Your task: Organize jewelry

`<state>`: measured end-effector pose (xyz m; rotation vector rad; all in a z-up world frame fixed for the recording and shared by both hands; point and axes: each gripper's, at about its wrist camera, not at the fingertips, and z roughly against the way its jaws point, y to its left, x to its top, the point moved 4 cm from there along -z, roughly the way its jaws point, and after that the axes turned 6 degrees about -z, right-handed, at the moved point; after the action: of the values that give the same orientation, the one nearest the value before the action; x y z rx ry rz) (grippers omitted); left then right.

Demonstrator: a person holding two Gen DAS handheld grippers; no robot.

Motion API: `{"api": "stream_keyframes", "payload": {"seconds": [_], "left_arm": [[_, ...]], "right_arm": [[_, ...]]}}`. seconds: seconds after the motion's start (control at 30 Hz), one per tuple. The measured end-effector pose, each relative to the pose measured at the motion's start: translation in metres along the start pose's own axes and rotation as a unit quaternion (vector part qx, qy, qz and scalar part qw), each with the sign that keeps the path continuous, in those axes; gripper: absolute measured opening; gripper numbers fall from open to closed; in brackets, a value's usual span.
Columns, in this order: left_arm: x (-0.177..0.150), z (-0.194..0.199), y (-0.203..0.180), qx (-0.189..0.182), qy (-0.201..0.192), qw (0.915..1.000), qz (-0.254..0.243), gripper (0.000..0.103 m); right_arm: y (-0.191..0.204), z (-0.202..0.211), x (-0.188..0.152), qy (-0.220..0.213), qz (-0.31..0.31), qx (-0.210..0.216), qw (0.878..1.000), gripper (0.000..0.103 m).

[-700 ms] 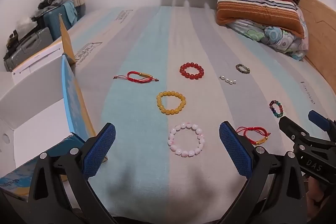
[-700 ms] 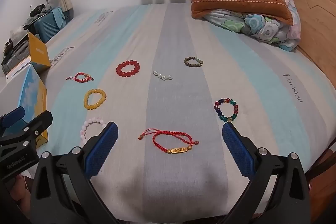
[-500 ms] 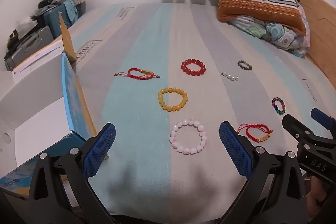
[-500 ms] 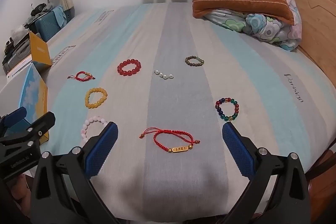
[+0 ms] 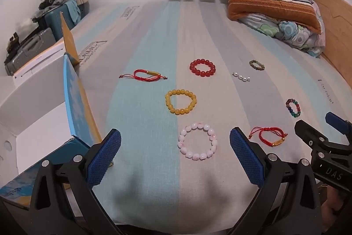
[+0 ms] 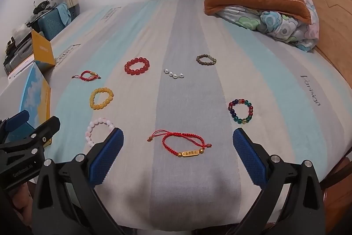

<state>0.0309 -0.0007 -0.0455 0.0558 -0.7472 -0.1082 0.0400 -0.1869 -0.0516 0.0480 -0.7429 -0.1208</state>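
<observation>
Several bracelets lie apart on a striped bed sheet (image 5: 154, 41). My left gripper (image 5: 175, 156) is open and empty, just short of a pink bead bracelet (image 5: 198, 141). Beyond it lie a yellow bead bracelet (image 5: 180, 101), a red cord bracelet (image 5: 144, 75), a red bead bracelet (image 5: 202, 67), a pearl string (image 5: 241, 76) and a dark bead ring (image 5: 256, 65). My right gripper (image 6: 178, 155) is open and empty, just short of a red cord bracelet with a gold tag (image 6: 183, 143). A multicoloured bead bracelet (image 6: 241, 111) lies to its right.
An open white box with a blue lid (image 5: 37, 120) stands at the bed's left edge. A striped pillow and folded quilt (image 5: 275, 8) lie at the back right. A wooden bed frame (image 6: 330, 36) runs along the right. Suitcases (image 5: 33, 41) stand at the far left.
Both grippers have drawn back slightly and tilted; the bracelets sit a little higher in both views. Nothing was picked up or moved.
</observation>
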Motion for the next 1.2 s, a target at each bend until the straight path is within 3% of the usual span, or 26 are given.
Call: {"api": "stream_keyframes", "payload": {"seconds": [1.2], "left_arm": [[0.008, 0.008, -0.007, -0.022, -0.007, 0.9996, 0.017, 0.097]], "right_arm": [[-0.001, -0.001, 0.002, 0.001, 0.001, -0.005, 1.0, 0.096]]}}
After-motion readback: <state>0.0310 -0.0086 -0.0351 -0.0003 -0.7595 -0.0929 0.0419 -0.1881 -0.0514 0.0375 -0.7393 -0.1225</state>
